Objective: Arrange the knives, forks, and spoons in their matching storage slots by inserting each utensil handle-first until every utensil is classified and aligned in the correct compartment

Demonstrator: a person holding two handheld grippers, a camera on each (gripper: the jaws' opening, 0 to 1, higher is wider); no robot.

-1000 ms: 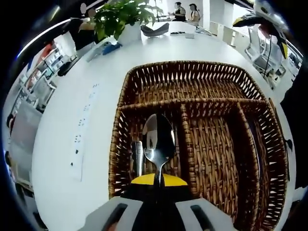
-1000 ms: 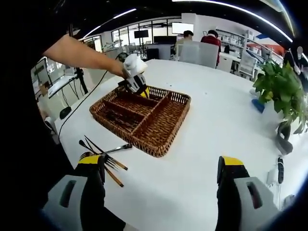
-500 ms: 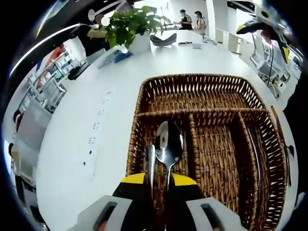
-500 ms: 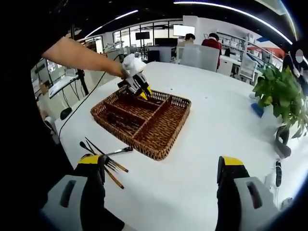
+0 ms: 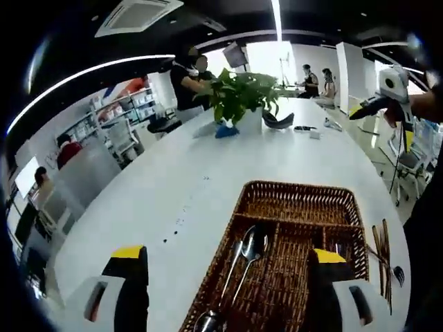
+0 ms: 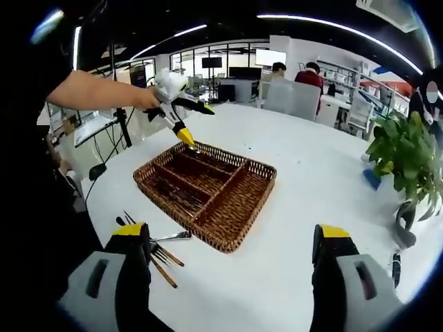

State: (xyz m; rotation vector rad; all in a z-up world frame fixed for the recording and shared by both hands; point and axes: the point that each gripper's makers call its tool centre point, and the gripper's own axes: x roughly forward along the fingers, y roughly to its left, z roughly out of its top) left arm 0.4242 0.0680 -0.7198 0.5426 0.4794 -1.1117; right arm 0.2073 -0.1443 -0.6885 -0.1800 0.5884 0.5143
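Right claw: jaws spread wide, nothing between them; it hangs over the near edge of the bench.
Loose utensils: forks and dark-handled pieces lie in a bunch on the bench just outside the near corner of the basket, beside the right claw's left jaw.
Basket: brown wicker tray with several compartments, flat on the white bench, mid-distance in the right gripper view.
Left claw: jaws spread wide and empty, lifted above the basket; in the right gripper view it hangs above the far-left corner of the basket, held by a person's hand.
Spoons: two lie in the left long compartment of the basket, side by side; a third bowl shows at the compartment's near end.
Remaining utensils: on the bench just to the right of the basket in the left gripper view.
Plant: potted, leafy, on the bench well apart from the basket; a blue object lies just beside it.
Surroundings: office desks, chairs and seated persons beyond the bench.
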